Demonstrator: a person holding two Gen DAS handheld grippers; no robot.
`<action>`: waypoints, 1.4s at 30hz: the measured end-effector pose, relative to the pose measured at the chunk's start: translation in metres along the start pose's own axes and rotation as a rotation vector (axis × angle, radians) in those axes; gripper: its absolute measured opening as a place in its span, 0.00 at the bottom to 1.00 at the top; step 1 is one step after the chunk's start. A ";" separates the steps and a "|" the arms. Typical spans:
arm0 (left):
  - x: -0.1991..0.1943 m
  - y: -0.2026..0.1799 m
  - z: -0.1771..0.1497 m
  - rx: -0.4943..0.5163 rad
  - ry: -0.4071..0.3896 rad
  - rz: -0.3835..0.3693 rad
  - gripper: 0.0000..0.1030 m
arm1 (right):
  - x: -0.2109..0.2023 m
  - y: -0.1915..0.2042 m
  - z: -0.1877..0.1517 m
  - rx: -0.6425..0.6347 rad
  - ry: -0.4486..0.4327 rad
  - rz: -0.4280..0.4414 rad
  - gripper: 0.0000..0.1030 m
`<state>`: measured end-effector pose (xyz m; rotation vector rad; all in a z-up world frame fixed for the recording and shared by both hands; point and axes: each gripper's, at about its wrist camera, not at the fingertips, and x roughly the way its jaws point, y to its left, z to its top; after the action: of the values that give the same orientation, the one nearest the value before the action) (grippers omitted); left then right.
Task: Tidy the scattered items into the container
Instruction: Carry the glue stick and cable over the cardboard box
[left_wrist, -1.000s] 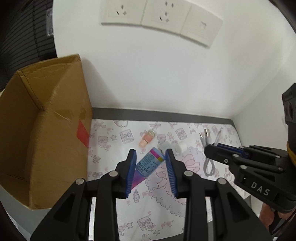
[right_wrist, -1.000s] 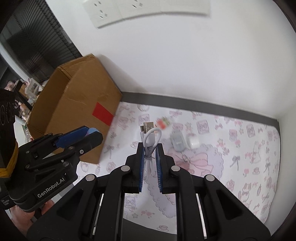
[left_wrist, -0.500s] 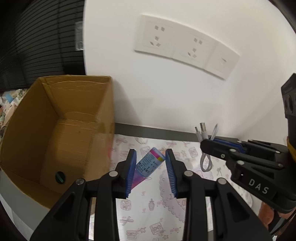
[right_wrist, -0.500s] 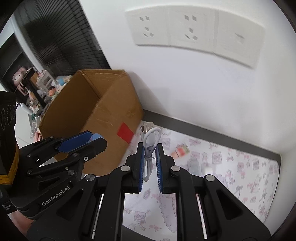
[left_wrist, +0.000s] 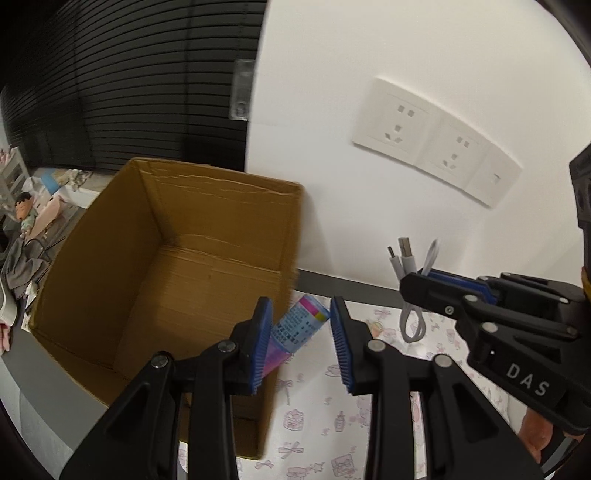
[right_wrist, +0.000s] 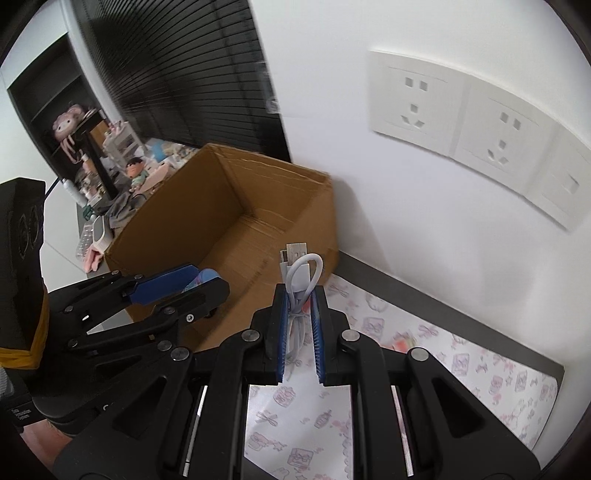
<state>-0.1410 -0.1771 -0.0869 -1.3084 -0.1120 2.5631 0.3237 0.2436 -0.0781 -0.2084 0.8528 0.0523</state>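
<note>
An open brown cardboard box (left_wrist: 166, 258) stands against the white wall, its inside showing only bare cardboard. My left gripper (left_wrist: 300, 308) hangs over the box's near right corner, shut on a blue and pink printed tube (left_wrist: 299, 328) that lies slantwise between its blue pads. To its right, my right gripper (left_wrist: 410, 288) is shut on a coiled white USB cable (left_wrist: 412, 328) whose plugs stick up. In the right wrist view the cable (right_wrist: 301, 266) sits in the right gripper (right_wrist: 300, 295), just right of the box (right_wrist: 240, 221). The left gripper (right_wrist: 207, 280) is lower left.
A white mat with pink prints (left_wrist: 325, 413) covers the table right of the box. A small pinkish item (right_wrist: 402, 341) lies blurred on the mat (right_wrist: 461, 369). Wall sockets (left_wrist: 436, 144) sit above. Black blinds (right_wrist: 166, 74) and a cluttered shelf (right_wrist: 74, 122) are at the left.
Both grippers have risen and swung left from the mat toward the box, carrying the tube and the cable. The box's open inside has come into view.
</note>
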 end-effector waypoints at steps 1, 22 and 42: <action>-0.001 0.005 0.001 -0.007 -0.001 0.005 0.31 | 0.002 0.004 0.002 -0.010 -0.002 0.006 0.12; 0.000 0.089 0.020 -0.102 -0.016 0.103 0.31 | 0.053 0.068 0.041 -0.140 0.010 0.090 0.12; 0.042 0.152 -0.005 -0.192 0.106 0.169 0.31 | 0.124 0.105 0.045 -0.226 0.127 0.116 0.12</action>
<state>-0.1906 -0.3126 -0.1508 -1.5833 -0.2422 2.6708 0.4257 0.3507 -0.1596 -0.3772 0.9852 0.2472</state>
